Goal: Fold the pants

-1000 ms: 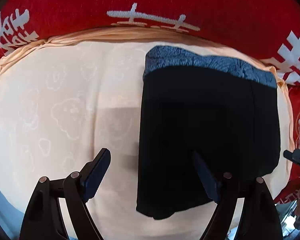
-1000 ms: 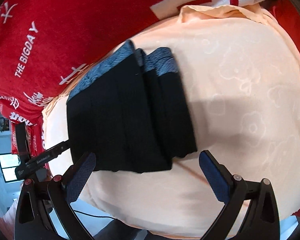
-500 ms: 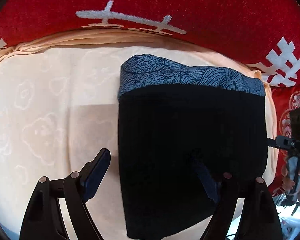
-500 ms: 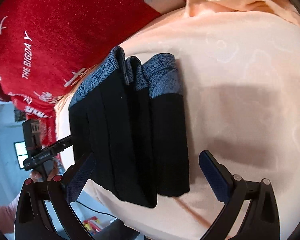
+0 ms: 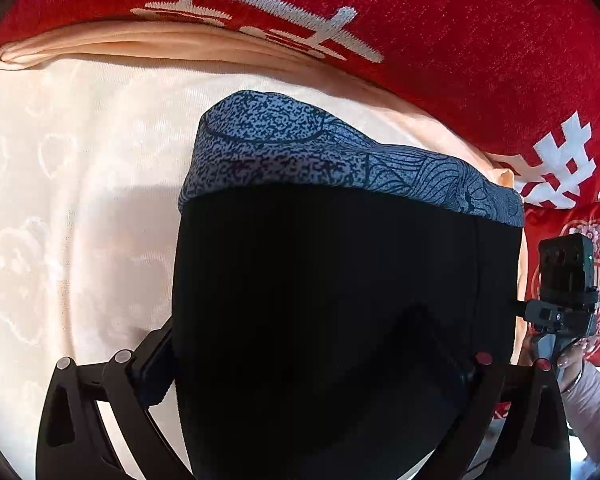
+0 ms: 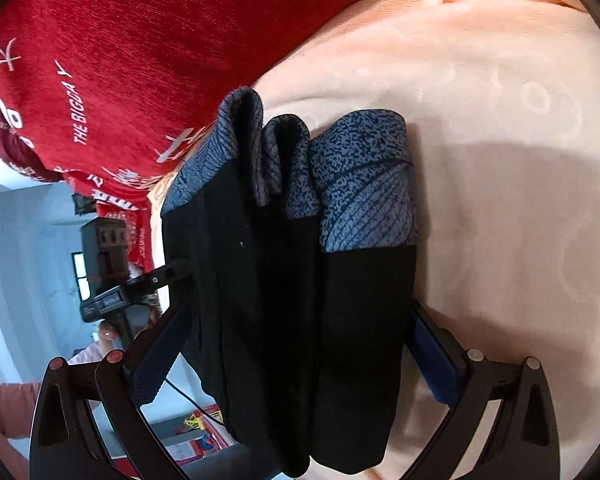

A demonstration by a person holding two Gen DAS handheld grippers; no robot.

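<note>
Left gripper (image 5: pixel 312 356): jaws spread wide, just been opening, the black pants (image 5: pixel 332 300) lying between them at lower centre of the left view; the far finger is lost against the dark cloth, so contact is not readable, but nothing looks pinched. Likely widened to straddle the bundle's full width.

Right gripper (image 6: pixel 300 356): jaws likewise parted, one blue pad (image 6: pixel 436 364) lower right just beside the stack's edge, the other lower left beside the opposite edge. Released, bracketing the thick side of the folds.

Pants (image 6: pixel 292 280) sit folded into several layers (three rolled edges of the grey-blue waistband (image 5: pixel 340 160) show, centre of the right view), resting on the peach cloth (image 5: pixel 80 200). Both tools approach from opposite sides, probably to press or lift the stack square.

Red blanket (image 6: pixel 140 40) with white lettering fills the upper frames
</note>
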